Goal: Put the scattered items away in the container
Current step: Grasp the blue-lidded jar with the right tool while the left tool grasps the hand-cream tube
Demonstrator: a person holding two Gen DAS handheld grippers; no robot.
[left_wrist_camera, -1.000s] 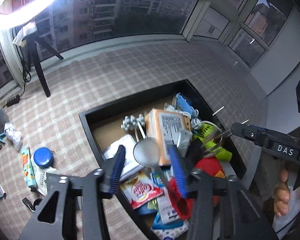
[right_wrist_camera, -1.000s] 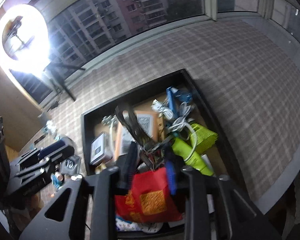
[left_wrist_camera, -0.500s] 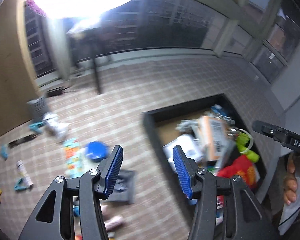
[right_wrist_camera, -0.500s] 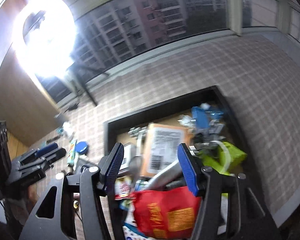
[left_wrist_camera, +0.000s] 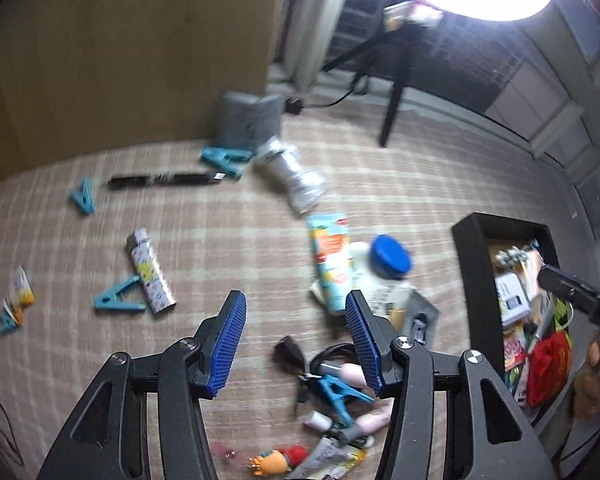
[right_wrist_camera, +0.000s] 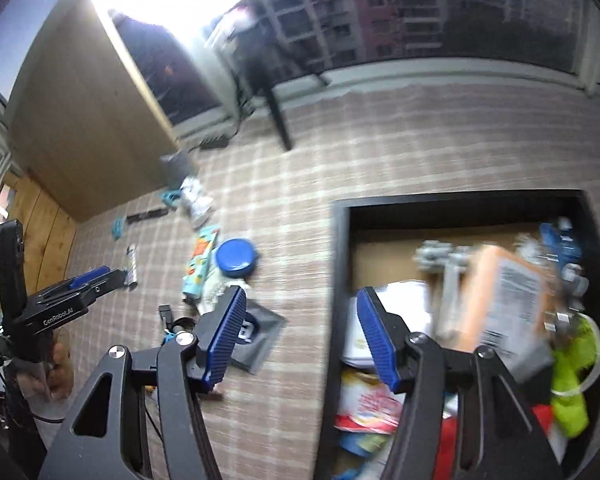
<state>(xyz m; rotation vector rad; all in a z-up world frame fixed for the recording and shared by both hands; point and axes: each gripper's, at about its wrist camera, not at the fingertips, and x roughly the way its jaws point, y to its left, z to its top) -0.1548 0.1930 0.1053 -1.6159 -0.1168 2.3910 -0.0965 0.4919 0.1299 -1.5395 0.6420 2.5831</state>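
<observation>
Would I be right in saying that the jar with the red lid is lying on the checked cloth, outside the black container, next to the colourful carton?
Not quite: the jar's lid is blue, not red, as the left wrist view shows. The rest holds: the jar lies on the checked cloth, outside the black container, next to the colourful carton.

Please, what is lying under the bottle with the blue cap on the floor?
The bottle with the blue cap leans against a colourful carton beside it. Its lower end lies on a grey pouch. What is beneath its body is covered and blurred, so I cannot tell.
</observation>
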